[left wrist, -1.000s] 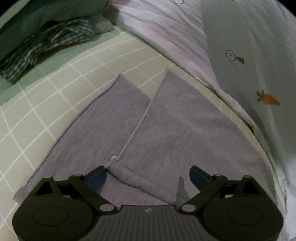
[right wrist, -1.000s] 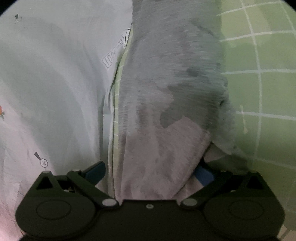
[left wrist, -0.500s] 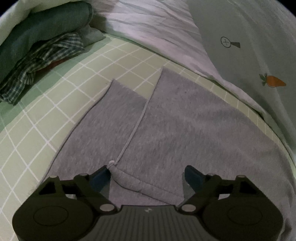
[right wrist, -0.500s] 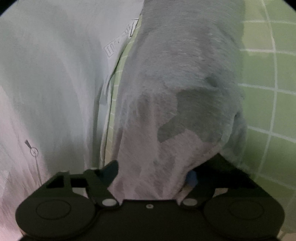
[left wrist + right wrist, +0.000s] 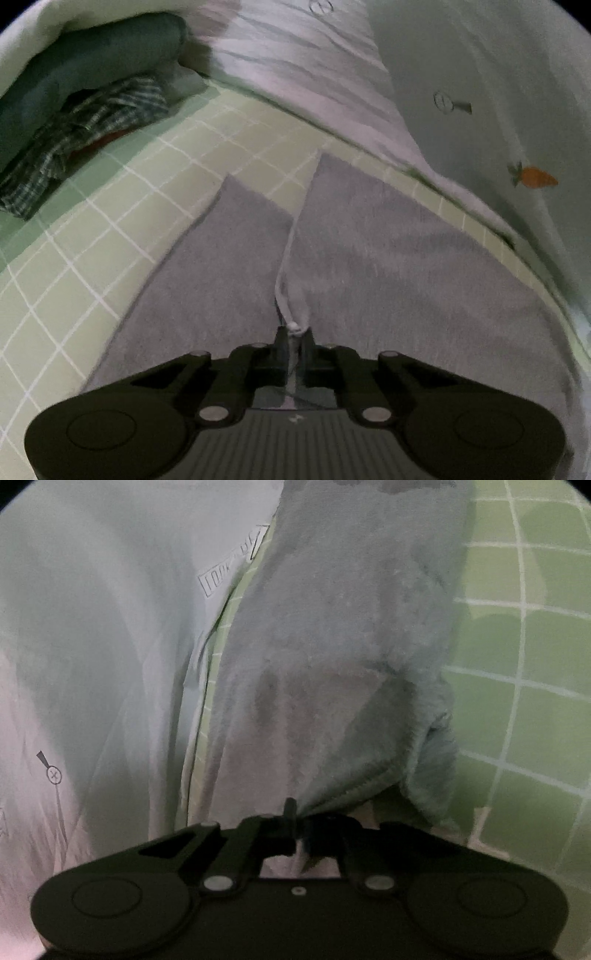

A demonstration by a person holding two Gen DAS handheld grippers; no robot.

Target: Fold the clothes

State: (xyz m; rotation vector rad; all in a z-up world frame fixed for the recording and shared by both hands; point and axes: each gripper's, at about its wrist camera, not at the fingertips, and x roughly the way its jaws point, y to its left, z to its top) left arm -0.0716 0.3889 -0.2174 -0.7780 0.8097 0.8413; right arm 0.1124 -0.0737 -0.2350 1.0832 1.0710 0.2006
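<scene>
Covering most of both views is a green sheet [image 5: 122, 236] with a white grid, spread over a bed. A pale quilt [image 5: 480, 110] printed with small magnifying glasses and a carrot [image 5: 535, 177] lies bunched along one side of it, overlapping the sheet's edge. At the far end of the sheet, in the left wrist view, sits a heap of other clothes: a dark green garment [image 5: 92, 62] on top of a crumpled checked shirt [image 5: 85, 122].

Grey trousers [image 5: 369, 266] lie on the sheet beside the quilt, their two legs stretching away from the left wrist camera with a narrow gap of sheet between the cuffs. A pale drawstring [image 5: 284, 273] runs down the middle toward the waistband.

The left gripper [image 5: 294, 343] has its fingers pressed together on the waistband, pinching the gathered grey cloth right at the knotted end of the drawstring. The right gripper [image 5: 297, 825] is likewise squeezed closed on a bunch of the same trousers [image 5: 332, 646]; the cloth rises in folds from between its fingers and drapes forward, with the quilt [image 5: 92, 627] on one side and the sheet [image 5: 535, 664] on the other.
</scene>
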